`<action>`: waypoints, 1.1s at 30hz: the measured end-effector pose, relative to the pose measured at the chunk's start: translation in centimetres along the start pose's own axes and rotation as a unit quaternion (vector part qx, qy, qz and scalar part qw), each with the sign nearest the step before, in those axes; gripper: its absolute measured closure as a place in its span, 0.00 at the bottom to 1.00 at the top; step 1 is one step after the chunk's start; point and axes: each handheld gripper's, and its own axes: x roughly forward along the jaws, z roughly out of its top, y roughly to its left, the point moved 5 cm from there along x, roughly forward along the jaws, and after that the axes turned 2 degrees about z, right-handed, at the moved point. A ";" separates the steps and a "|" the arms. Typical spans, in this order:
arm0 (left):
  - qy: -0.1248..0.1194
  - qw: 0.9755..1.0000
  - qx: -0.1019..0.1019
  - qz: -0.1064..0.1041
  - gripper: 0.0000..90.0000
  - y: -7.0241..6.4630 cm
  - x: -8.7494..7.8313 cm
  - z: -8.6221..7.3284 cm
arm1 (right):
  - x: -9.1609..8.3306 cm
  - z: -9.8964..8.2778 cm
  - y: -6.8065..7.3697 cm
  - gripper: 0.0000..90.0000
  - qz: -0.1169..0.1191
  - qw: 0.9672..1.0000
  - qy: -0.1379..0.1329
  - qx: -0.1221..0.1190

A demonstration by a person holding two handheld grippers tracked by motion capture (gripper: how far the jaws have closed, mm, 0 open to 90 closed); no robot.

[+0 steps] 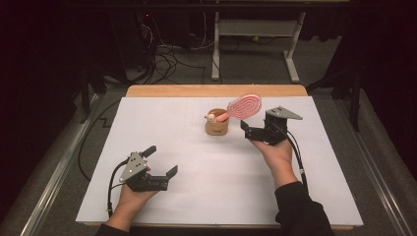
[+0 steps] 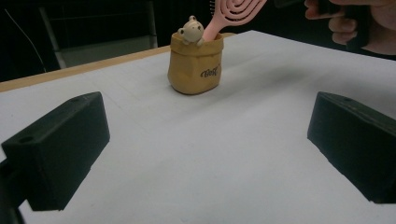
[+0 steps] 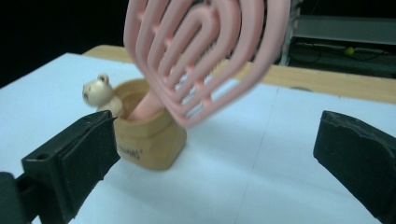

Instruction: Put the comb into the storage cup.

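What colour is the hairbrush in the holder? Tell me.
Pink, hairbrush with looping open ribs; clearest in the right gripper view.

We hold our left hand-held gripper (image 1: 161,162) low, jaws spread wide apart with nothing between them, our left hand (image 1: 132,194) wrapped under it. Our right hand-held gripper (image 1: 255,123) sits farther forward, jaws likewise wide apart, gripped from behind by our right hand (image 1: 275,150), dark sleeve (image 1: 300,209) trailing back.
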 end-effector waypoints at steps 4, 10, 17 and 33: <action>0.006 1.000 -0.001 -0.001 0.00 0.2 0.0 -0.1 | -0.7 -1.6 0.3 0.00 0.008 1.000 0.004 -0.010; 0.009 1.000 -0.007 0.002 0.00 0.5 0.0 -0.3 | -2.4 -3.8 0.6 0.00 0.018 1.000 -0.001 -0.025; 0.013 1.000 -0.009 0.003 0.00 0.9 -0.2 -0.4 | -5.3 -5.8 0.7 0.00 0.029 0.999 -0.027 -0.033; 0.021 1.000 -0.001 0.004 0.00 0.8 -1.2 -0.6 | -13.0 -9.8 0.0 0.00 0.023 0.995 -0.088 -0.043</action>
